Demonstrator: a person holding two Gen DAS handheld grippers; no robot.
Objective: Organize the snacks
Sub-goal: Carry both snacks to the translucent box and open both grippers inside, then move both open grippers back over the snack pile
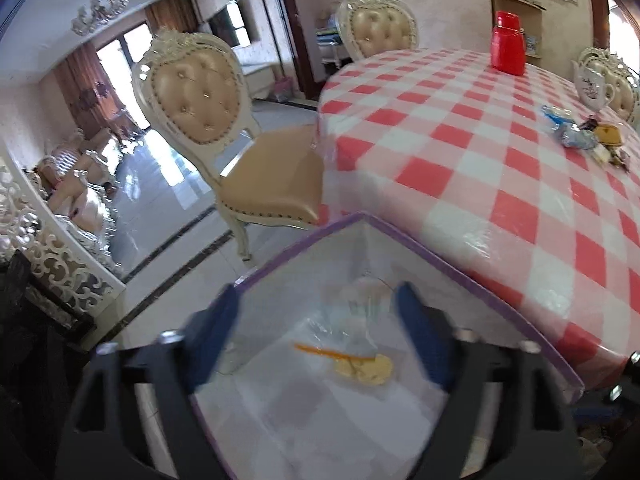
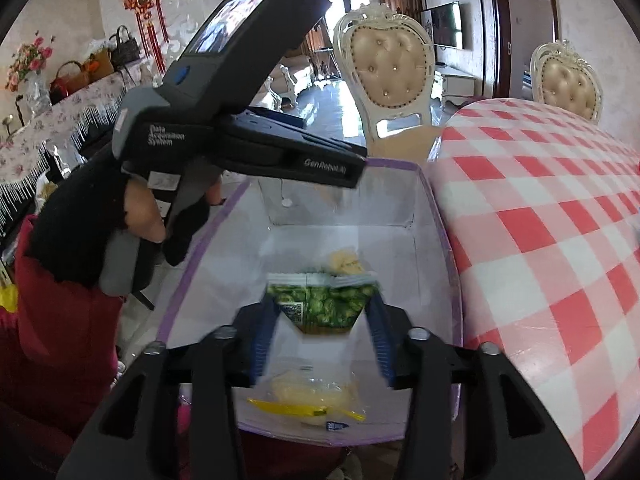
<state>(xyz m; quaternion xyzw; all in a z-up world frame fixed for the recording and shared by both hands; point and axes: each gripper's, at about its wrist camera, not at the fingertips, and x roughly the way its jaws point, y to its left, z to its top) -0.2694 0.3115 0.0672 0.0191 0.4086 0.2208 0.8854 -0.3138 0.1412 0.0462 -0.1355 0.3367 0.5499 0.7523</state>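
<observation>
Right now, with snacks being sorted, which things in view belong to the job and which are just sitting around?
Job:
- white box with purple rim
- green snack packet between the right gripper fingers
- clear bags of yellow snacks already in the box
- snack pile on the table
- left gripper, open over the box

Lying about:
- red flask
- teapot
- chair
</observation>
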